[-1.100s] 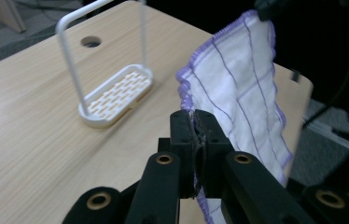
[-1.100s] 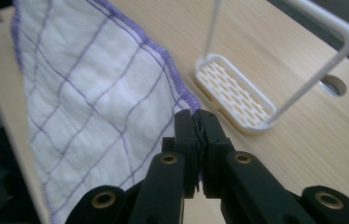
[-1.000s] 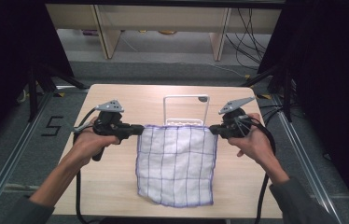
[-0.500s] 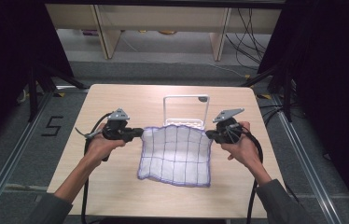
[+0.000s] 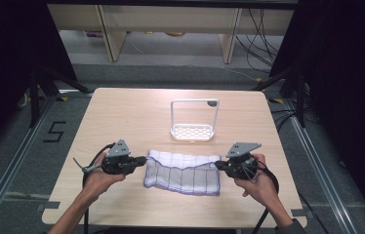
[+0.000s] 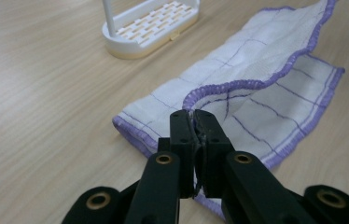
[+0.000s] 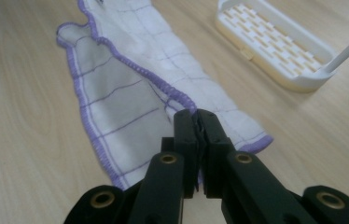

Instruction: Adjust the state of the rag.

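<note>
On the left we see the left tongs (image 5: 141,159) held low over the wooden surface (image 5: 122,112), clenched on the left corner of the top layer of a white dishcloth (image 5: 183,171) with purple hem and grid lines. In the left gripper view those tongs (image 6: 194,115) pinch the purple edge of the dishcloth (image 6: 256,70) right between their tips.

The dishcloth lies folded over on itself in a long band across the near middle of the surface, its upper layer set a little back so that the lower layer's front strip shows. Beyond it, near but apart, stands a white slotted rack (image 5: 193,130) with a tall wire loop rising from its base.

On the right, the right tongs (image 5: 218,165) grip the other top corner, likewise low over the wood. In the right gripper view these tongs (image 7: 196,115) are clamped on the hemmed edge of the dishcloth (image 7: 130,93), with the rack (image 7: 280,46) lying off beyond.
</note>
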Tool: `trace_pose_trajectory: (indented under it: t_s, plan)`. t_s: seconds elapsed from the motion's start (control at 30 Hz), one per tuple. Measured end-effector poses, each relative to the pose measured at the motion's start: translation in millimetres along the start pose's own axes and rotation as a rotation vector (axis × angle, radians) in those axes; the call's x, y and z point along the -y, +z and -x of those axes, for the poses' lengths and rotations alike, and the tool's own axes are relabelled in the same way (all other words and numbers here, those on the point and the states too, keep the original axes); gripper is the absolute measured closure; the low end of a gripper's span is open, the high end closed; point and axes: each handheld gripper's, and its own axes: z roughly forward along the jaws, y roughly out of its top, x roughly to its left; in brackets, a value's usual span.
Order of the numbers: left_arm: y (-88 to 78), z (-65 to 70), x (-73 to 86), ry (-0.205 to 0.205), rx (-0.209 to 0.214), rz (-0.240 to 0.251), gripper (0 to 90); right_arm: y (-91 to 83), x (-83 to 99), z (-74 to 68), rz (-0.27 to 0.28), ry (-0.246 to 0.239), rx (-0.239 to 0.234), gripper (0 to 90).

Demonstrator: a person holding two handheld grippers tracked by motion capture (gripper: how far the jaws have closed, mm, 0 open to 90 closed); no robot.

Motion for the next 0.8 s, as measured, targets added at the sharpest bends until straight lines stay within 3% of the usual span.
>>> trace_pose_trajectory:
  t_s: [0.03, 0.07, 0.13, 0.17, 0.23, 0.33, 0.37, 0.43, 0.47, 0.57, 0.6, 0.67, 0.8]
  plan:
    - [-0.3, 0.4, 2.6, 0.004, 0.003, -0.002, 85.8, 1.8, 4.0, -1.4, 0.006, -0.015, 0.003, 87.7]
    - [0.5, 1.7, 6.0, -0.006, 0.005, -0.001, 85.8, 3.0, 6.5, -3.9, 0.0, 0.003, 0.004, 87.7]
    - [1.4, 1.7, 11.7, 0.018, 0.013, -0.033, 85.8, 6.4, 11.7, -7.5, -0.009, 0.006, -0.002, 87.6]
    - [3.9, 4.3, 14.7, -0.002, 0.01, -0.021, 85.7, 8.1, 13.9, -7.3, -0.001, -0.007, -0.005, 87.6]
    - [6.3, 6.4, 19.5, 0.005, 0.019, -0.035, 85.7, 10.2, 18.4, -9.5, -0.019, -0.012, -0.02, 87.5]
    - [9.9, 7.7, 25.1, 0.024, 0.018, -0.069, 85.4, 13.7, 24.9, -11.7, -0.039, -0.013, -0.025, 87.3]
    - [10.5, 7.3, 26.7, 0.038, 0.015, -0.084, 85.4, 15.8, 27.2, -12.1, -0.035, -0.01, -0.023, 87.3]
    - [13.3, 8.7, 29.8, 0.028, 0.02, -0.086, 85.1, 19.7, 31.6, -14.0, -0.024, -0.002, -0.035, 87.2]
    - [13.1, 7.8, 30.8, 0.047, 0.014, -0.104, 85.0, 21.0, 33.3, -15.0, -0.026, -0.003, -0.04, 87.1]
    - [14.6, 9.0, 34.4, 0.044, 0.017, -0.114, 84.2, 23.7, 39.3, -18.0, -0.046, -0.016, -0.053, 87.0]
    - [16.3, 10.5, 36.1, 0.02, 0.022, -0.101, 84.0, 25.1, 41.8, -19.2, -0.049, -0.016, -0.05, 87.0]
    - [15.2, 10.4, 37.5, 0.047, 0.024, -0.126, 84.0, 26.8, 47.4, -22.8, -0.072, -0.002, -0.062, 87.0]
    - [14.5, 14.7, 42.8, 0.048, 0.032, -0.136, 83.3, 27.7, 51.8, -24.9, -0.08, -0.01, -0.066, 86.9]
